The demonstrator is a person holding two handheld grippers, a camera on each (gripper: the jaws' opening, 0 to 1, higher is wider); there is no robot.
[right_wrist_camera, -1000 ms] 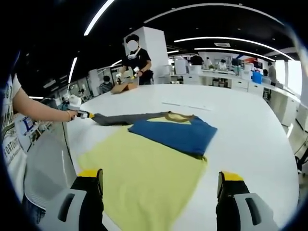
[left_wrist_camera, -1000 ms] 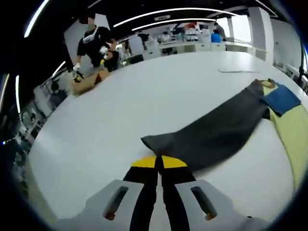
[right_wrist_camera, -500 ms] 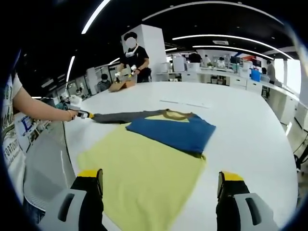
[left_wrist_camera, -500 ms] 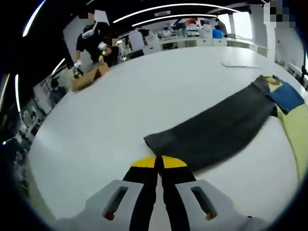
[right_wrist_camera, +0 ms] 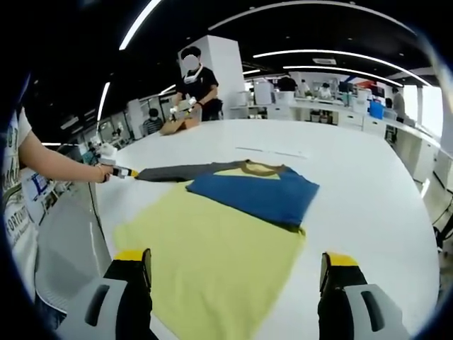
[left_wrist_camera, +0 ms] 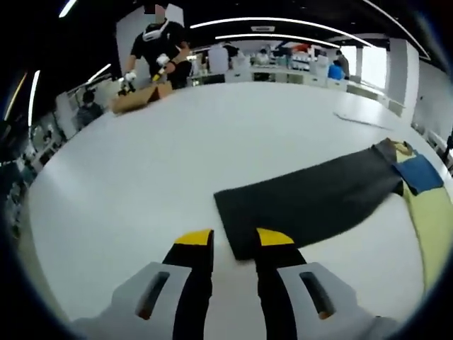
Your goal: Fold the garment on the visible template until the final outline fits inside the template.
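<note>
White table [right_wrist_camera: 368,177]; garment [right_wrist_camera: 248,195] on yellow template [right_wrist_camera: 212,262]; left claw [left_wrist_camera: 225,242] narrowly parted, right claw [right_wrist_camera: 233,265] wide, both empty

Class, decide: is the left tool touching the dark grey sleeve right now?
Cannot tell. In the left gripper view the left tool stands open at the dark grey sleeve end, whose corner lies between the tips; contact or gap is unclear.
</note>
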